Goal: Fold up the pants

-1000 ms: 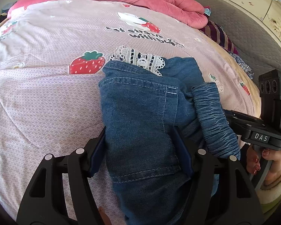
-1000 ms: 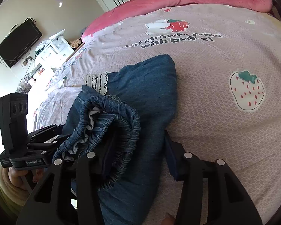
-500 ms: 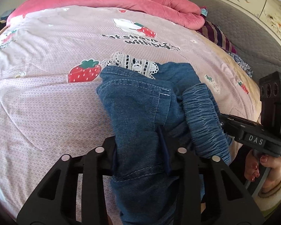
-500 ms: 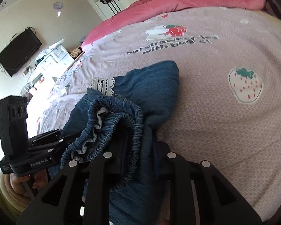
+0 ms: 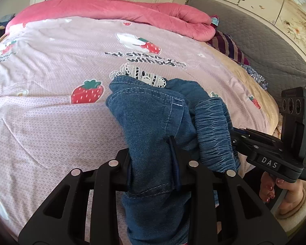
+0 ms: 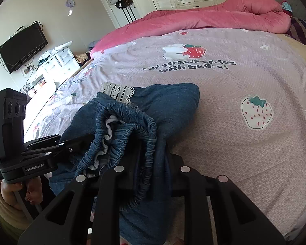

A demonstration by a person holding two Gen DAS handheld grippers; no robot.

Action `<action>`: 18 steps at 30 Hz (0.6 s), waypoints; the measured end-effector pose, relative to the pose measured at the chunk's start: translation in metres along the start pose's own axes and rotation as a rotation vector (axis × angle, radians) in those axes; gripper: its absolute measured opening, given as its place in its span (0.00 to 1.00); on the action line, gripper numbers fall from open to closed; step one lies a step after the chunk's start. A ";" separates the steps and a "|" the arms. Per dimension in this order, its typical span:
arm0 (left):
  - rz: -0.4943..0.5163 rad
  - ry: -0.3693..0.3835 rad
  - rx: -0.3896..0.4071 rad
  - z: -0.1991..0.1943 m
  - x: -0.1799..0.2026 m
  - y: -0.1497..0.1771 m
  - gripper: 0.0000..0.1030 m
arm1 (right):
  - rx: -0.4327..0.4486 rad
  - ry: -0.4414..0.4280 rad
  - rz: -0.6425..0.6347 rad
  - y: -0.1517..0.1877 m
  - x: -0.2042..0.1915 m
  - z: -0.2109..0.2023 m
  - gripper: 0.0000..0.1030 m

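Both sets of jaws have narrowed: left gripper point(image 5: 153, 161) and right gripper point(image 6: 153, 159) now pinch the denim pants point(image 5: 153, 114) above the bed point(image 5: 51, 112)

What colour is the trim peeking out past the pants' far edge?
White openwork lace trim against the blue denim pants; the left wrist view shows it best.

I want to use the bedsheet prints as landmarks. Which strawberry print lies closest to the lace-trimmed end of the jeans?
The solid red strawberry just left of the lace trim on the jeans. The pale outlined one lies well apart.
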State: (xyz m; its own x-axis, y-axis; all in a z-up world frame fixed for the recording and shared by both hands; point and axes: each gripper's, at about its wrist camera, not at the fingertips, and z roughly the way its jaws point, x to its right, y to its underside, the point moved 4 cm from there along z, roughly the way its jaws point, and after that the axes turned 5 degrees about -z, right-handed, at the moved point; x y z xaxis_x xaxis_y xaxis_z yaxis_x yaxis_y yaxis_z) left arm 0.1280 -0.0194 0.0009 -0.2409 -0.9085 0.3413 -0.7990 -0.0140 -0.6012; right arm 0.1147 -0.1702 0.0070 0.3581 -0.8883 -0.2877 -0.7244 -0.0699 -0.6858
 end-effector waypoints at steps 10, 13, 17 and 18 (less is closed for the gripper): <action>-0.006 0.012 0.051 -0.016 0.006 -0.012 0.20 | 0.048 0.010 -0.035 -0.018 -0.008 -0.012 0.17; -0.009 0.008 0.065 -0.018 0.007 -0.019 0.20 | 0.055 0.013 -0.048 -0.026 -0.008 -0.011 0.17; -0.013 -0.002 0.079 -0.018 0.008 -0.032 0.20 | 0.071 0.012 -0.054 -0.038 -0.007 -0.010 0.17; -0.015 -0.006 0.082 -0.017 0.009 -0.034 0.20 | 0.075 0.016 -0.059 -0.042 -0.008 -0.009 0.17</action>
State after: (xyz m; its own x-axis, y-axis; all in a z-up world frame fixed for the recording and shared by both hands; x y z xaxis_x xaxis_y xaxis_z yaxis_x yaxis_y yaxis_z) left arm 0.1440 -0.0198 0.0371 -0.2258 -0.9105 0.3465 -0.7545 -0.0616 -0.6535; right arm 0.1366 -0.1647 0.0440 0.3890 -0.8907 -0.2352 -0.6557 -0.0884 -0.7498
